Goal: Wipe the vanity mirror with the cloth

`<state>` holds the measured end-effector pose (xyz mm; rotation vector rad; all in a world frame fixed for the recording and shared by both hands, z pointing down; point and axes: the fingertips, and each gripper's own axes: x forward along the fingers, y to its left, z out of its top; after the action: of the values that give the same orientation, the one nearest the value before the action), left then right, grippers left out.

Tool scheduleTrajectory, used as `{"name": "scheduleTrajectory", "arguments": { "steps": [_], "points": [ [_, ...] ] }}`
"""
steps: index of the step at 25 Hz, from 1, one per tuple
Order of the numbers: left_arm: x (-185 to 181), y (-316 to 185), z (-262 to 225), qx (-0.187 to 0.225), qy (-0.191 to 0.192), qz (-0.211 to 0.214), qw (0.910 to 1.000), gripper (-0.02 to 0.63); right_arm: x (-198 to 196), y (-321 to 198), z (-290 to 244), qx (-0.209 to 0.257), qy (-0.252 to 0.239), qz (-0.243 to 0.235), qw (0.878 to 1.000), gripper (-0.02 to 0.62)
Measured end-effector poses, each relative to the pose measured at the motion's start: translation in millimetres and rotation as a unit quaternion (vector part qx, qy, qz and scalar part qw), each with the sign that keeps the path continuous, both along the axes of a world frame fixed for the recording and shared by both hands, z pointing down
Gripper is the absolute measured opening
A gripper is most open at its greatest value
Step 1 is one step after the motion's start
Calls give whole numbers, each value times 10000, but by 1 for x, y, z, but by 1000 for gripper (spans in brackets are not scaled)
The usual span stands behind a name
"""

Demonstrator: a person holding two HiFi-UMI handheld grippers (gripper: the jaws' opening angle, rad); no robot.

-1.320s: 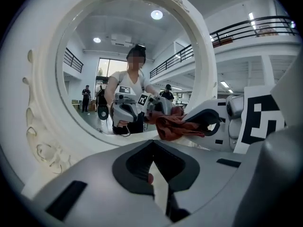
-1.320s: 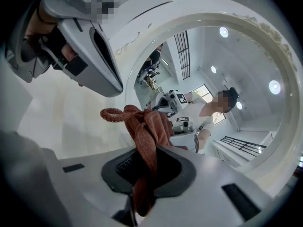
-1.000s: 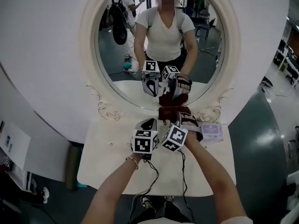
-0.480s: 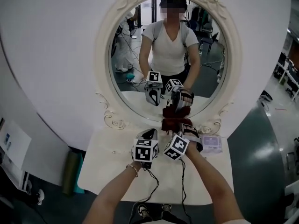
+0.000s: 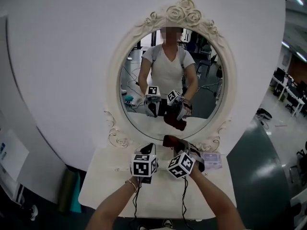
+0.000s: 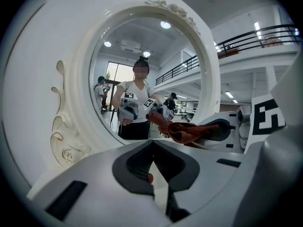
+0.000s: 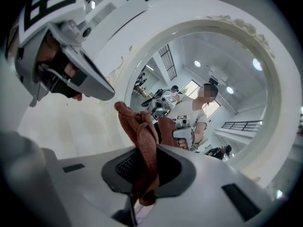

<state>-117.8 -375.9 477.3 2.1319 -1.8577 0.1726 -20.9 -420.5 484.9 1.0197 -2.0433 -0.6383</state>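
My right gripper [image 7: 144,183] has drawn back from the mirror [image 5: 206,104], jaws pinching the cloth [image 7: 142,136], which stands ahead of them. It looks soft, light and floppy, best gripped bunched. The left gripper [image 6: 152,174] is closed, empty.

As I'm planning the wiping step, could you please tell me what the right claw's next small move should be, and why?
Probably ease the right claw forward and up until the cloth meets the lower glass of the vanity mirror. The claw is shut on the cloth, and the head view shows a gap between cloth and reflection, so it seems short of the glass.
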Motion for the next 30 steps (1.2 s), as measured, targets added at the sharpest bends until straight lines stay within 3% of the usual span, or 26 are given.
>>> {"name": "scheduleTrajectory", "arguments": {
  "steps": [3,5,7,11,14,17,20,23,30],
  "points": [
    [3,14,-22,339,-143,92,9993,5,8,16,-12,-432,-1037,191,9935,60],
    [3,27,-30,504,-178,80,9985,5,14,27,-16,-783,-1850,302,9792,60],
    [2,42,-33,638,-216,12,9977,5,21,38,-15,-1163,-2700,440,9548,60],
    [8,73,-20,723,-116,-17,9973,5,37,64,-8,-1738,-4121,642,8921,60],
    [16,99,0,611,-108,164,9979,5,51,91,-1,-1643,-4616,724,8687,60],
    [26,123,21,494,-165,414,9978,5,71,120,15,-1565,-4807,949,8576,60],
    [30,140,34,441,-65,455,9980,5,89,144,31,-1463,-4724,1188,8610,60],
    [30,149,39,422,114,323,9985,5,102,159,33,-1255,-4607,1273,8694,60],
    [19,160,29,474,213,-343,9981,5,106,167,7,-1096,-4884,892,8611,60]
  ]
}}
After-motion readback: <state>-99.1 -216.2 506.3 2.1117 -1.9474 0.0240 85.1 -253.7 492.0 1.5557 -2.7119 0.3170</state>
